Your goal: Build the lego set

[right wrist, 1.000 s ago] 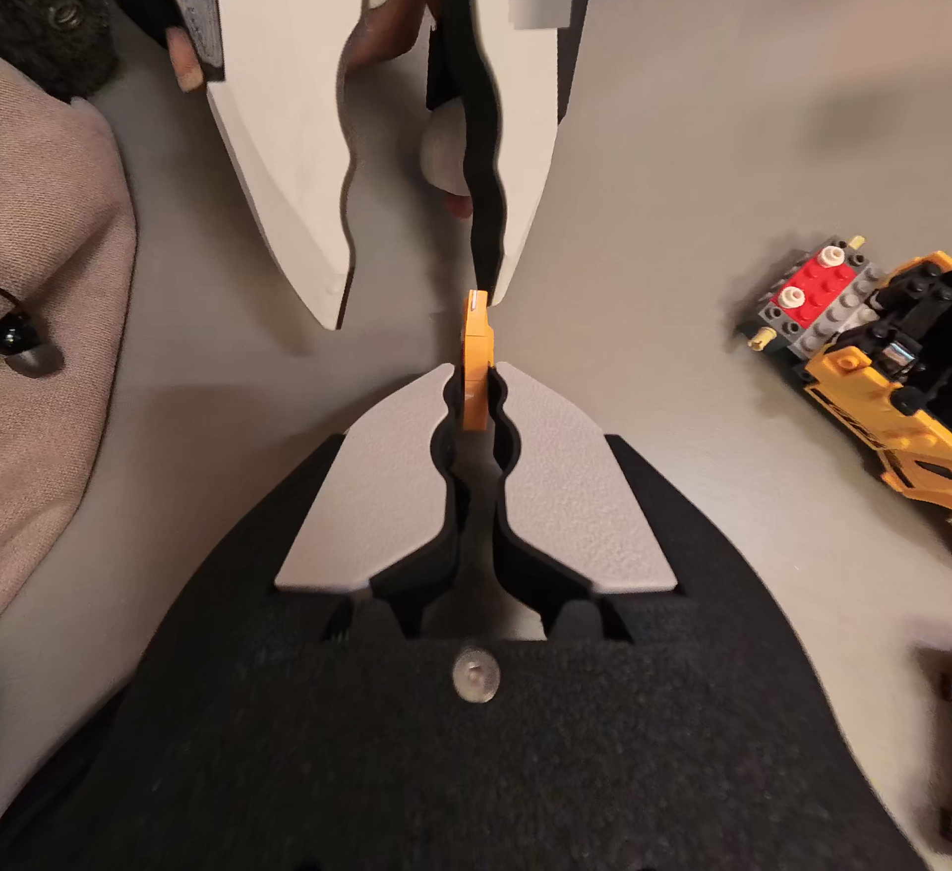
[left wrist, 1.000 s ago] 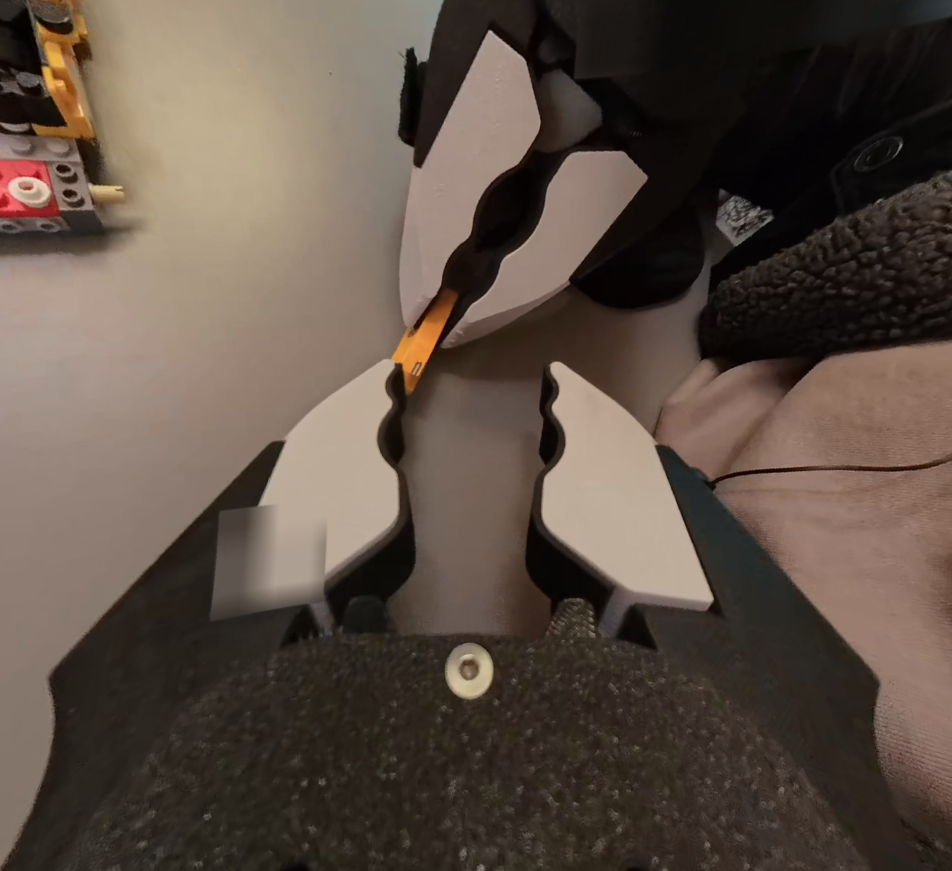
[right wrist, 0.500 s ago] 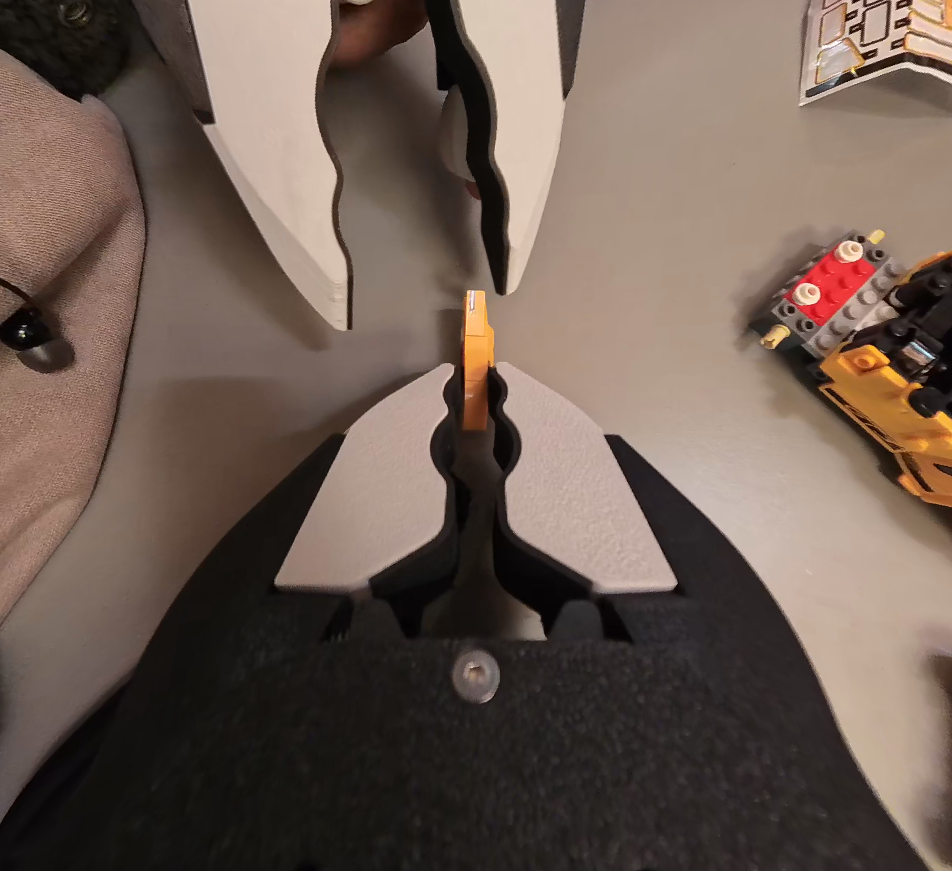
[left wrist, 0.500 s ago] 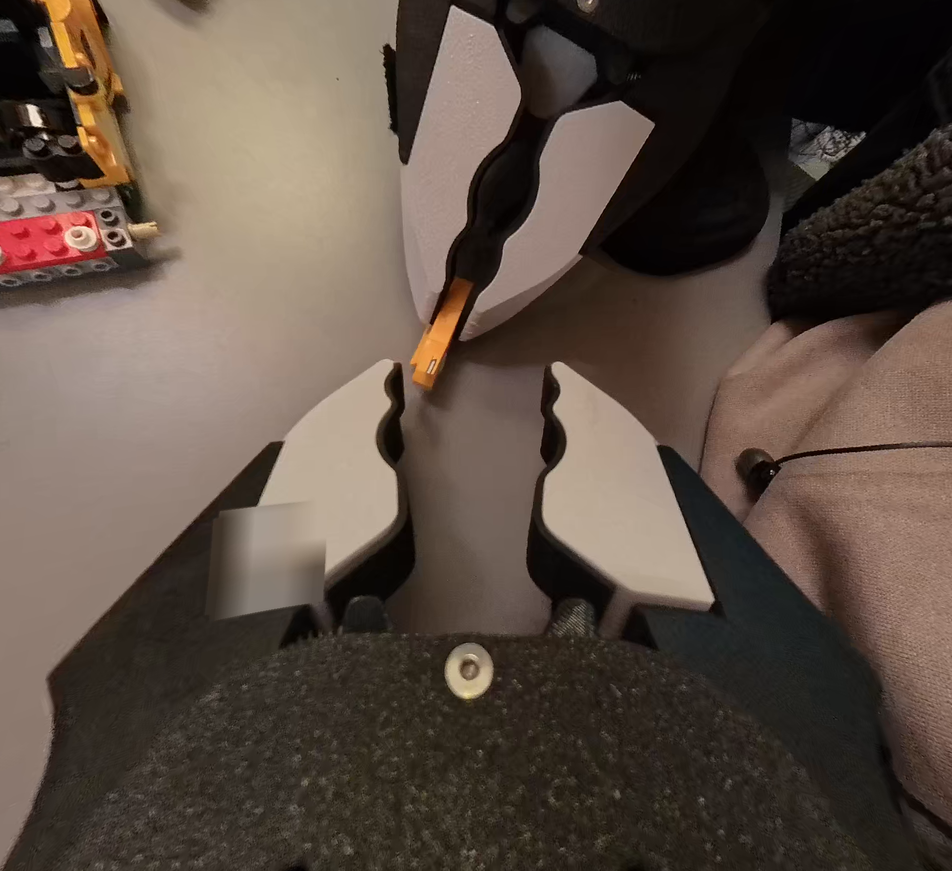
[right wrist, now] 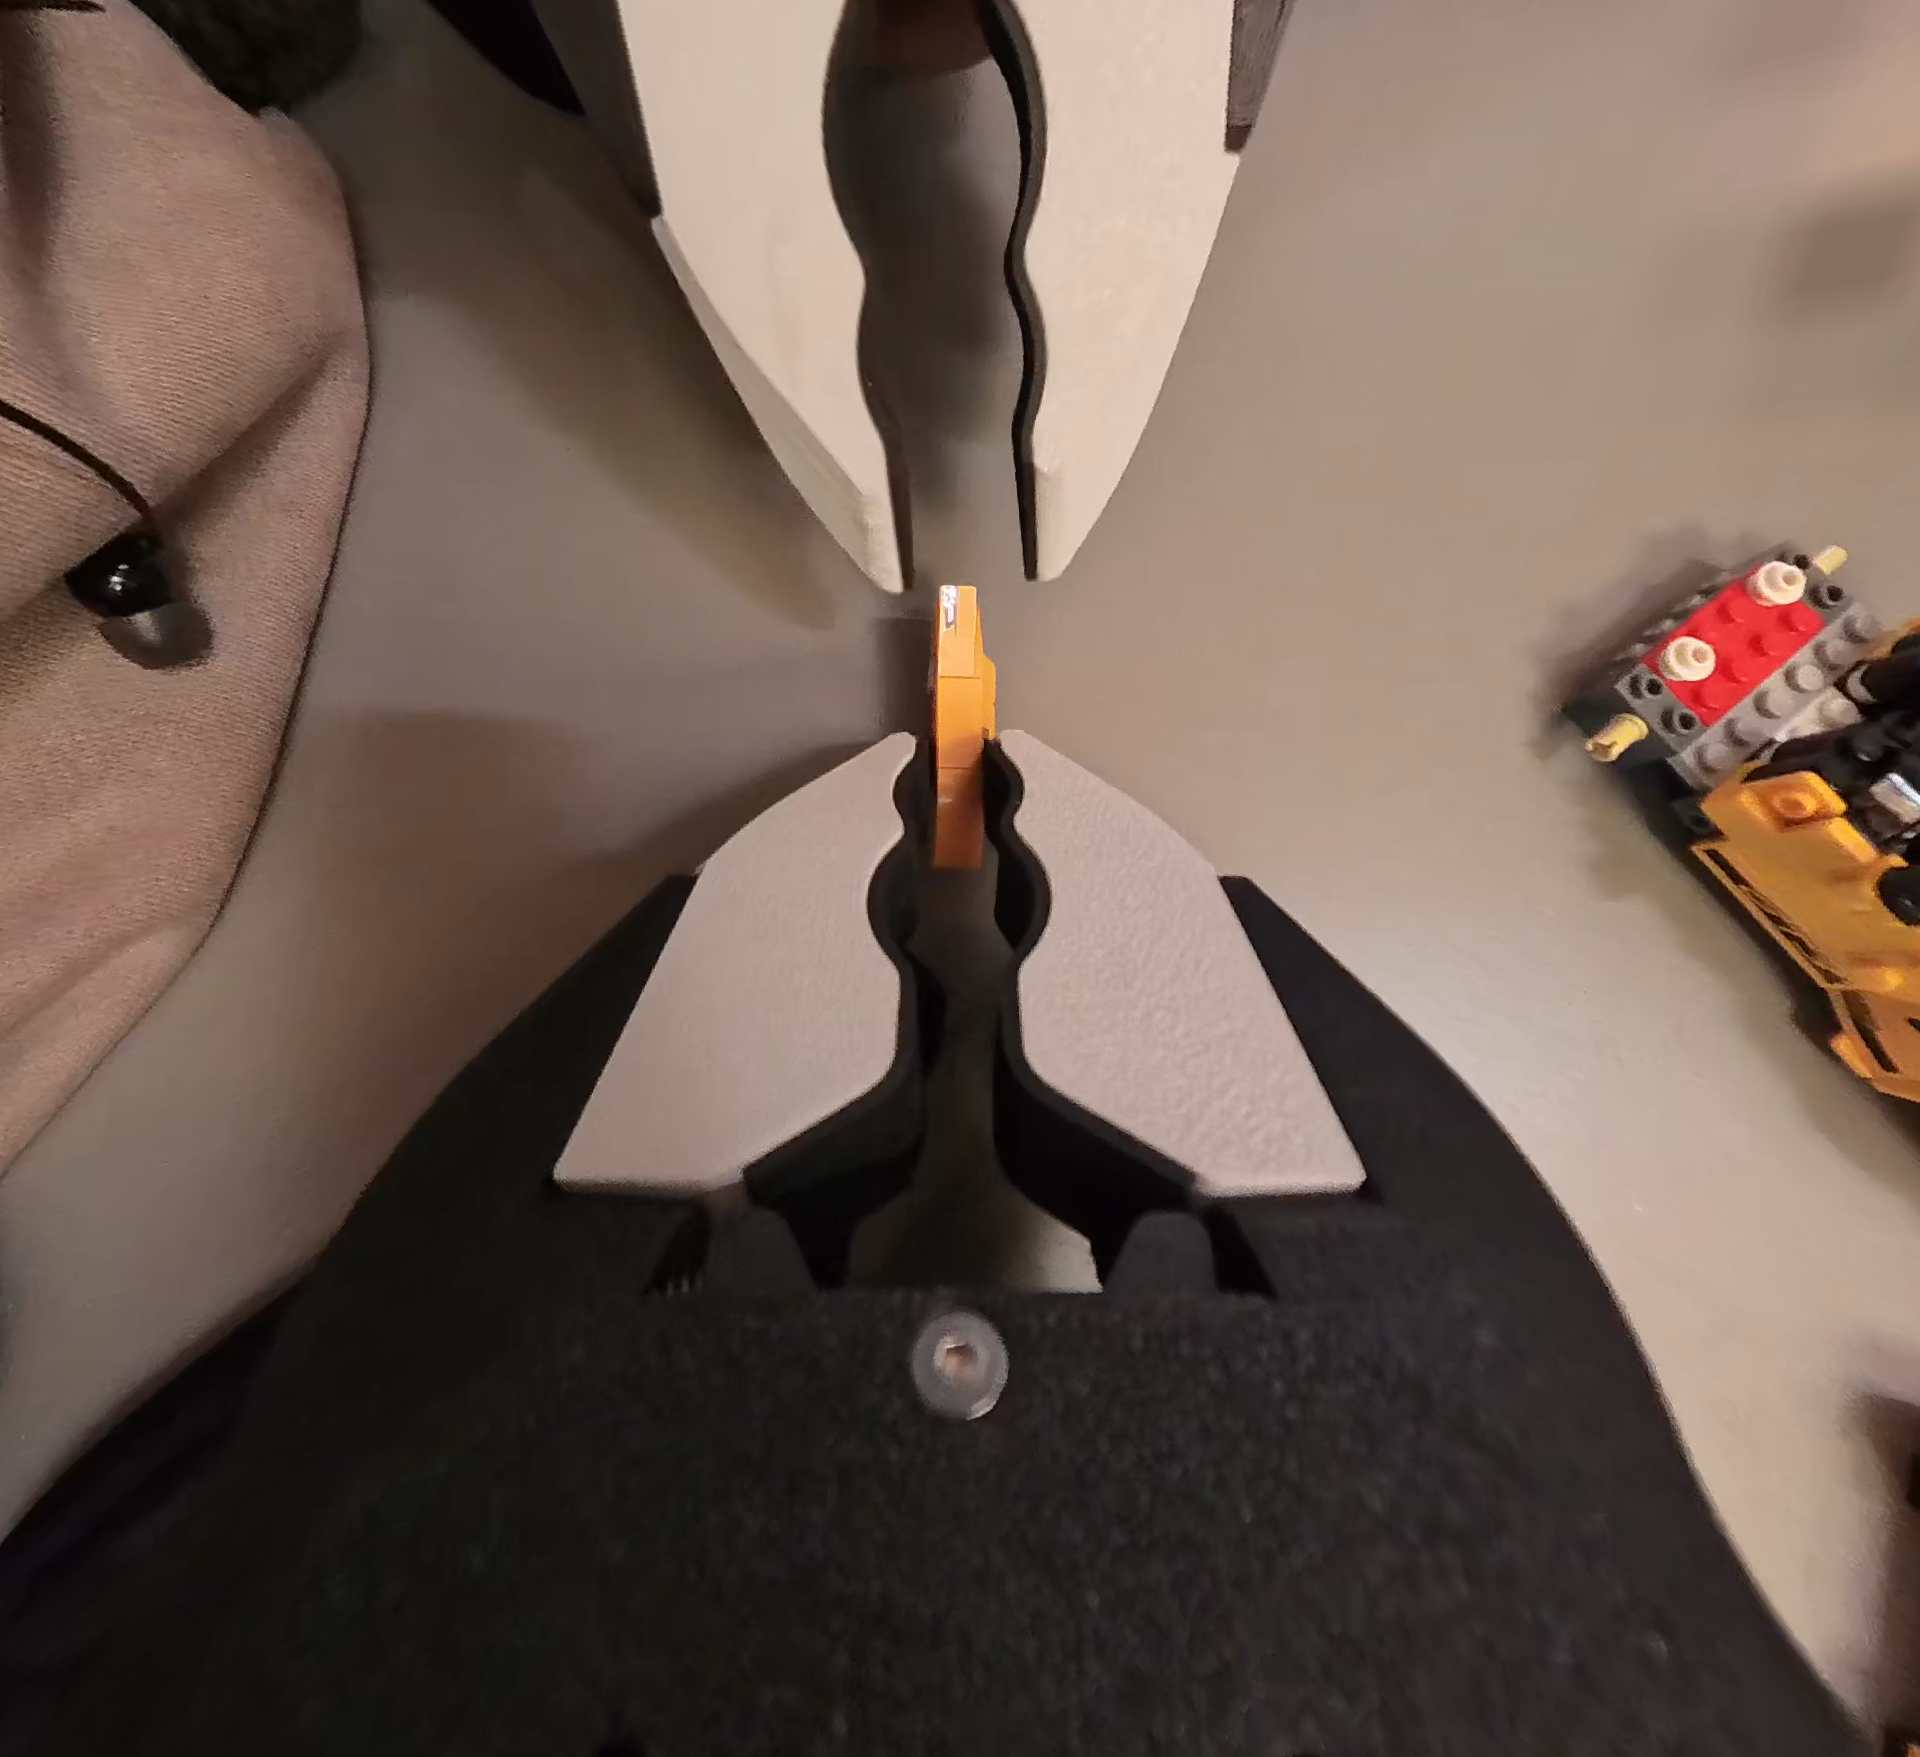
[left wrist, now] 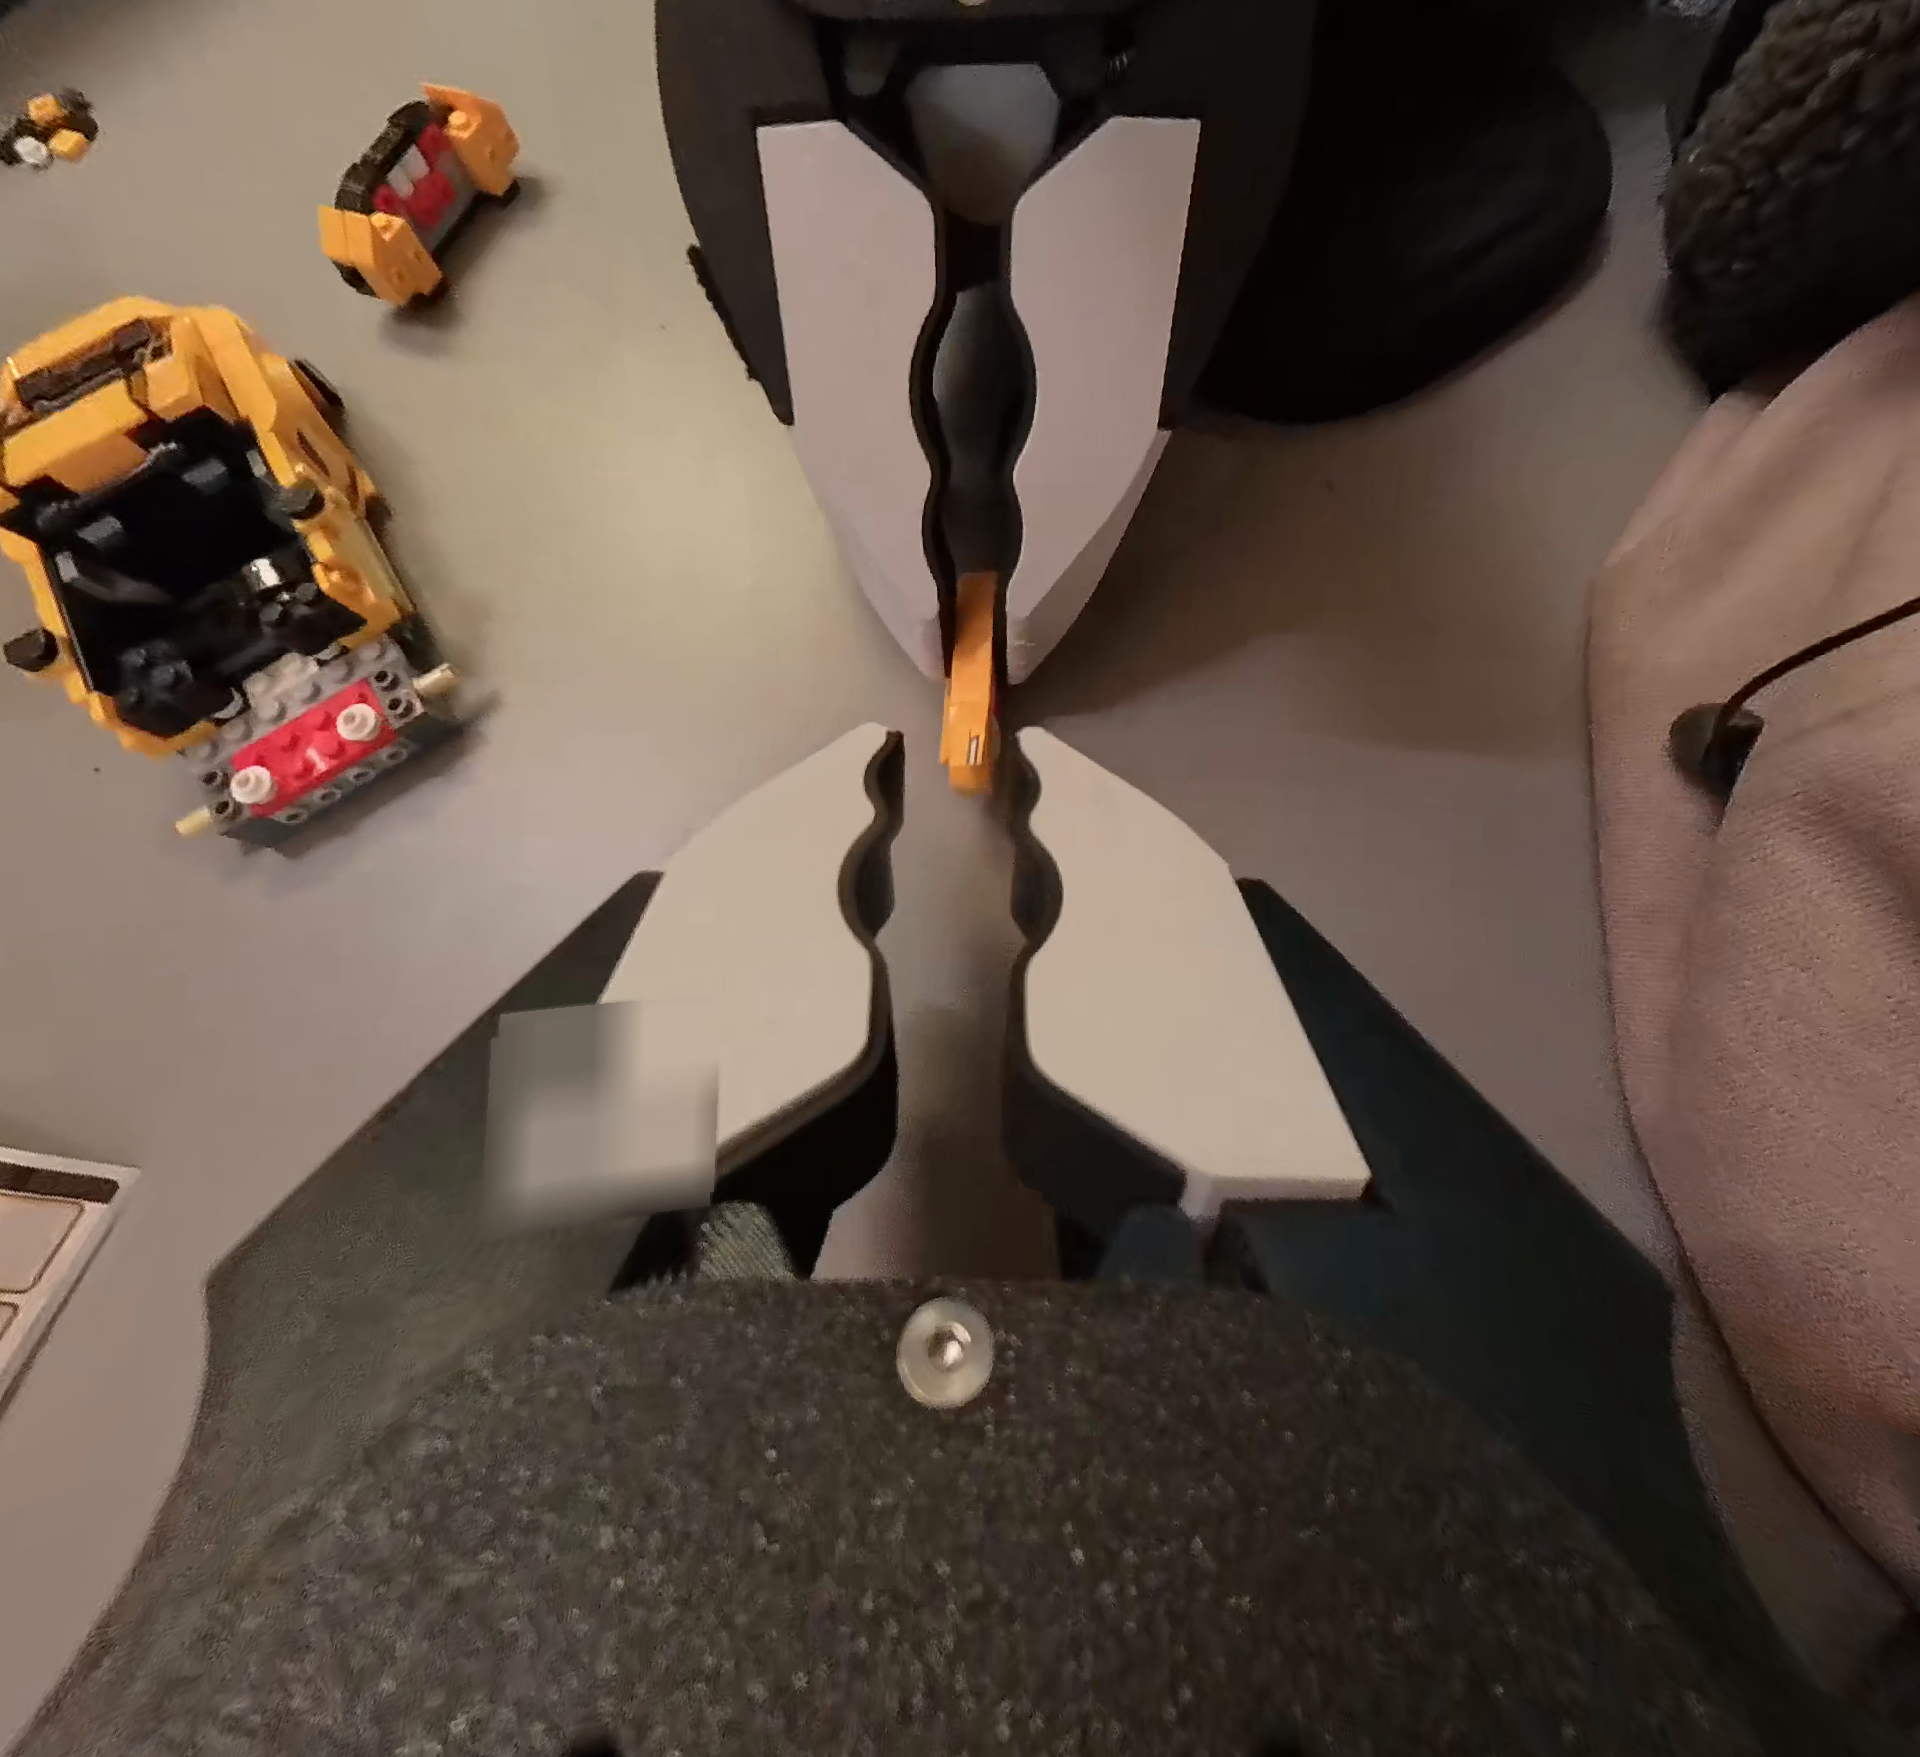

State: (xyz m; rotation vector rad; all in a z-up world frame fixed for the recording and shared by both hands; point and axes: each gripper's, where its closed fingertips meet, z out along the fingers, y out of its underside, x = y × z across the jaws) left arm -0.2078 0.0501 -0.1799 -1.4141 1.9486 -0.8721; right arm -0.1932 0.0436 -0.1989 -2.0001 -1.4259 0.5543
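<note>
On the grey table [left wrist: 623,502] to our left sits the half-built yellow car [left wrist: 197,554], its red-and-grey rear plate bare, with a small orange-and-black sub-assembly [left wrist: 421,195] beyond it. We judge the build roughly midway. Our right gripper [right wrist: 956,751] is clamped on a thin orange piece [right wrist: 958,731], held edge-on above the table. Our left gripper [left wrist: 951,746] faces it, jaws narrowly parted around the piece's free end, not yet pinching it.
</note>
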